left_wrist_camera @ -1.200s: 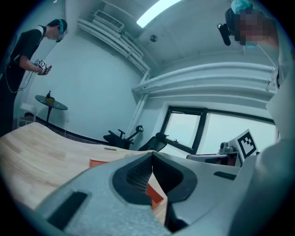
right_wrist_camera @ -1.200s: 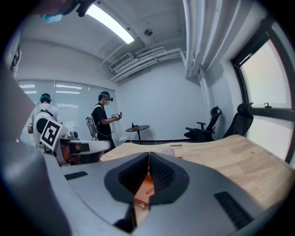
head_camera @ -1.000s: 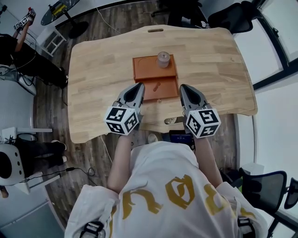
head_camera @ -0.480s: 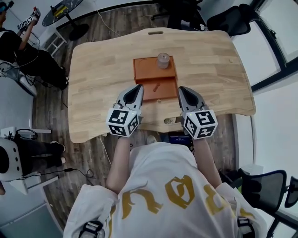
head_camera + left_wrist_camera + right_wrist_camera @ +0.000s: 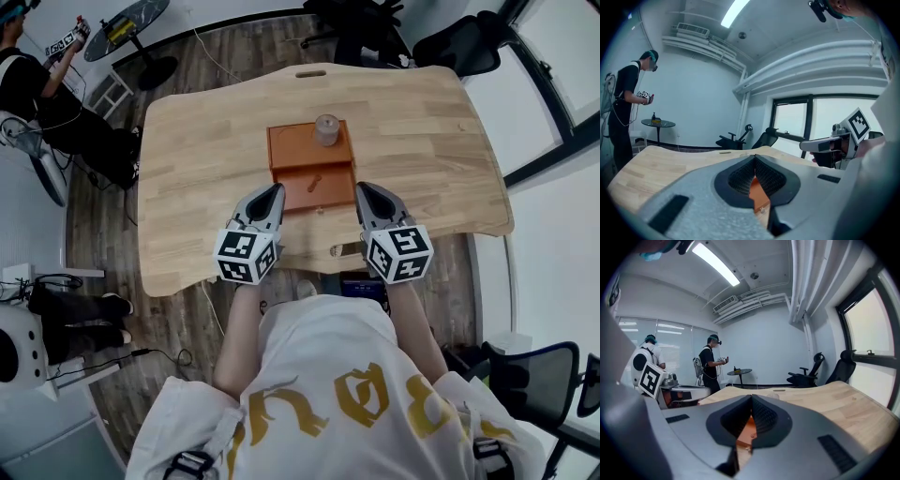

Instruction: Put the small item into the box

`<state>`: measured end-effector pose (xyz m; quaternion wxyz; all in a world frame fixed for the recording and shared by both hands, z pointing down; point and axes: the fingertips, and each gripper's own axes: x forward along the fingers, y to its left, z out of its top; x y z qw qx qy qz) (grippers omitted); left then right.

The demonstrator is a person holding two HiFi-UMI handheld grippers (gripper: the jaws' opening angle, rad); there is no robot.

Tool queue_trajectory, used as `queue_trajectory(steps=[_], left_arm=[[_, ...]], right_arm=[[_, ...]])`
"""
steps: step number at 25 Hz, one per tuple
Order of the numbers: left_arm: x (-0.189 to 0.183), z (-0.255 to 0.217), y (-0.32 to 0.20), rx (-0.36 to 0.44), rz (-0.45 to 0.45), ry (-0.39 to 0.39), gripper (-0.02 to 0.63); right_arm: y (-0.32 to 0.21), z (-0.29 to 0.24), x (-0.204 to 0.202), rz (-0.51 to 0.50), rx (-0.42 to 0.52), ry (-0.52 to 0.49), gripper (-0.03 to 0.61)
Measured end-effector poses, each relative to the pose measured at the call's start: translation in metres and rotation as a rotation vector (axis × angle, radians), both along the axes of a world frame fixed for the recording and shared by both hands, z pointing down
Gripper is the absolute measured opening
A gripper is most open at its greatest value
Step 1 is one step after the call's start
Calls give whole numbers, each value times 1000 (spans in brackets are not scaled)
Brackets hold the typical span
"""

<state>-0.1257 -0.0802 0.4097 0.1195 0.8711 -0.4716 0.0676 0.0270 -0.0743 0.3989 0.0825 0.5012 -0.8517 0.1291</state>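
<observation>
Small cylinder (image 5: 326, 129), pale and translucent, stands upright on the far half of the orange box (image 5: 295, 145), at its 12 o'clock edge. The near half shows a small orange peg-like shape (image 5: 314, 180), nature unclear. The box sits mid-tabletop (image 5: 422, 141). Left tongs (image 5: 276, 190) lie at the box's 7 o'clock and right tongs (image 5: 364, 190) at its 5 o'clock, each tip just beside a near corner; contact cannot be told. Only the head view shows this layout. Left gripper view: left tongs (image 5: 754, 158) pressed together at the tip, pinching nothing, with a sliver of box (image 5: 757, 192) in the gap below. It also shows the right marker cube (image 5: 858, 124) at 3 o'clock and a person in black (image 5: 628, 108) at 9 o'clock. Right gripper view: right tongs (image 5: 751, 397) likewise pressed together and empty, with the left marker cube (image 5: 648, 376) at 9 o'clock and office chairs (image 5: 808, 373) at 3 o'clock.
</observation>
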Motion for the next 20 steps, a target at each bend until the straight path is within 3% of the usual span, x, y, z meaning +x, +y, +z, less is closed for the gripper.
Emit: queue_trajectory(steps=[11,20], left_arm=[[2,8,-1,-41,31,-1,9],[3,9,1,-58,49,11,9]], right_arm=[[7,17,26,69,-41,-16,12],[0,7,26,73,-13,-1,12]])
